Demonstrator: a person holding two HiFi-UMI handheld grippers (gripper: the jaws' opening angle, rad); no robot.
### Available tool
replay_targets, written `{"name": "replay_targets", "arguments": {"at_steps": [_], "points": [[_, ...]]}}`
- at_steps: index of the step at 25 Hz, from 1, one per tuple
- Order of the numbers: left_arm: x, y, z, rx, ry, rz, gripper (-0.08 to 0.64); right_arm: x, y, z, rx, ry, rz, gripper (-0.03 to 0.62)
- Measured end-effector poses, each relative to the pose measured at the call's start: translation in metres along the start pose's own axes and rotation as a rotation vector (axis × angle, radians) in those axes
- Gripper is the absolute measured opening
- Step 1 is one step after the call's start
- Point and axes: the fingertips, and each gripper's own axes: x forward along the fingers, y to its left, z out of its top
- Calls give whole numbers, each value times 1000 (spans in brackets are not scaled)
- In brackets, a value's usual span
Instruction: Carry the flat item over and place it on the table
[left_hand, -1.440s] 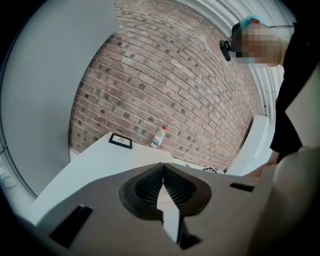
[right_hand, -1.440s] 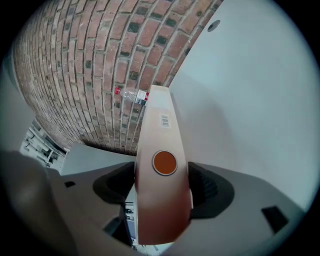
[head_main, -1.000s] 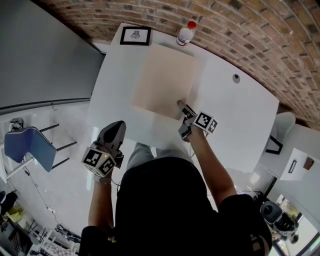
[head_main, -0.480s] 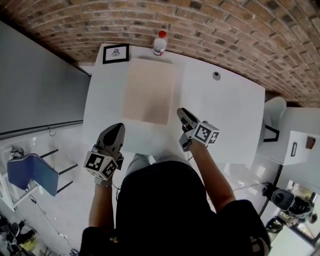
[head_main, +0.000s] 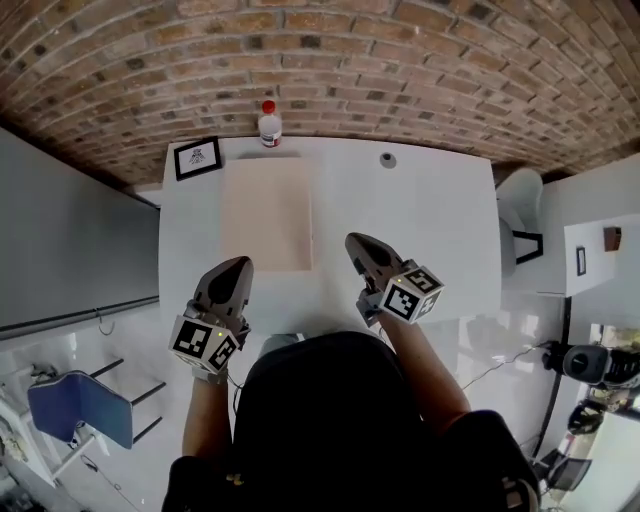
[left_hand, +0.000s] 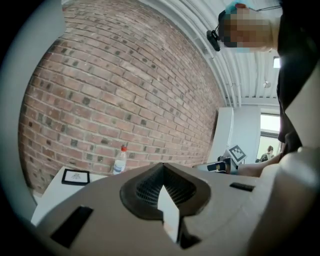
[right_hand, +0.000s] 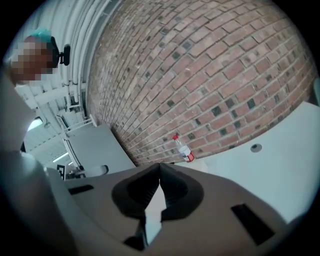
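The flat item is a pale beige board (head_main: 266, 215) lying flat on the white table (head_main: 420, 220), left of its middle. Both grippers hover at the table's near edge, clear of the board. My left gripper (head_main: 232, 268) is just short of the board's near left corner, its jaws shut with nothing in them (left_hand: 162, 167). My right gripper (head_main: 358, 243) is to the right of the board's near right corner; its jaws are closing and meet with nothing between them (right_hand: 160, 167).
At the table's far edge, by the brick wall, stand a plastic bottle (head_main: 268, 124) with a red cap and a small black picture frame (head_main: 197, 158). A cable hole (head_main: 387, 160) is in the tabletop. A blue chair (head_main: 80, 410) stands on the floor at the left.
My right gripper has come off the board's near right corner and drawn back to the table's near edge. The board stays flat on the table. The head view has pulled back.
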Motion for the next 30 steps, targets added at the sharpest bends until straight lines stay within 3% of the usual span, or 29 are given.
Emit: {"name": "replay_targets", "arguments": {"at_steps": [6,15,30], "points": [[18,-31,48,94,-59,-91,3,-23,33,34,-197,-44,-7,11],[29,-50,79,134,-122,-110,3,-51,65,60,-326,-118,-17,11],[31,-64,81,114,-112,-157,3,-69,76,68,-384,-165,-48,11]]}}
